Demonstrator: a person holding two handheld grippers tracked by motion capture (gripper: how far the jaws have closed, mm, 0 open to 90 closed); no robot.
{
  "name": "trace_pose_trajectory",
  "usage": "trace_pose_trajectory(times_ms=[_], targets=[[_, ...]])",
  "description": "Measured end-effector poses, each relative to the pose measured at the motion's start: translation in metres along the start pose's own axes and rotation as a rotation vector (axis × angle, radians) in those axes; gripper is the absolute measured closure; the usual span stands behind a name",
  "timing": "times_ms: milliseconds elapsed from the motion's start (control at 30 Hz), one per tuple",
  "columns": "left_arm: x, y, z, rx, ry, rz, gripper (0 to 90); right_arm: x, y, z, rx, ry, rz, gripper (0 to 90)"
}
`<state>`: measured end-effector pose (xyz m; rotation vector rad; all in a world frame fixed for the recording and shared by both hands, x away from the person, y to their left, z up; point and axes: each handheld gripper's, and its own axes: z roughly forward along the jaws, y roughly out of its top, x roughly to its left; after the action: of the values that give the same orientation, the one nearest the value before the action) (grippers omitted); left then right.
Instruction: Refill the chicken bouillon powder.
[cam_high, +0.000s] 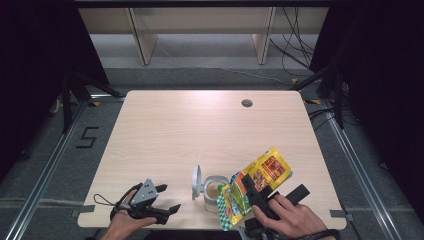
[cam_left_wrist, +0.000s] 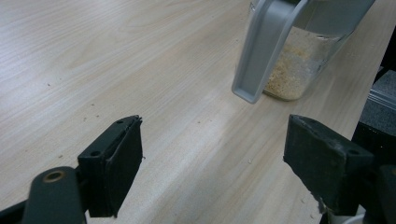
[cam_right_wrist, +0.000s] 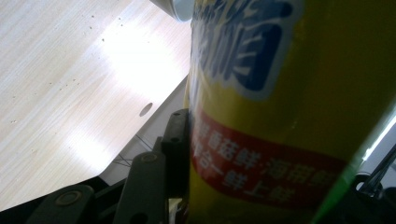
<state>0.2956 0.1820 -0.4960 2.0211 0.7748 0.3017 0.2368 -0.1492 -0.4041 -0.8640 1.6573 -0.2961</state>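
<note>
Crumbs inside clear jar (cam_left_wrist: 299, 70) beyond left gripper (cam_left_wrist: 212, 158), unreadable from above.

Wooden table (cam_high: 200, 130) bears an open jar (cam_high: 214, 192).

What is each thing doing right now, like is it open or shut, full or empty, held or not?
Clear container: upright on the table, partly filled with tan crumbs.
Grey lid: flipped open, standing up at the container's left.
Yellow packet: held tilted, its low end beside the container's mouth.
Right gripper: fingers shut on the packet.
Left gripper: fingers open, nothing between them, low over the table.
</note>
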Motion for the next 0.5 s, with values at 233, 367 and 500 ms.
trace_pose_trajectory(times_ms=[233,367,500], targets=[[0.0001,0.0001,-0.0003,-0.004,0.001,0.000,18.9,-0.0006,-0.0006,0.0009,0.003,-0.009,-0.001,63.9],[0.0010,0.0000,-0.0006,0.009,0.002,0.007,18.9,-0.0005,-0.0002,0.0004,0.004,-0.015,-0.001,64.0],[0.0008,-0.0001,-0.0005,0.008,0.002,0.007,19.1,0.0006,-0.0010,0.0000,0.008,-0.020,0.000,64.0]])
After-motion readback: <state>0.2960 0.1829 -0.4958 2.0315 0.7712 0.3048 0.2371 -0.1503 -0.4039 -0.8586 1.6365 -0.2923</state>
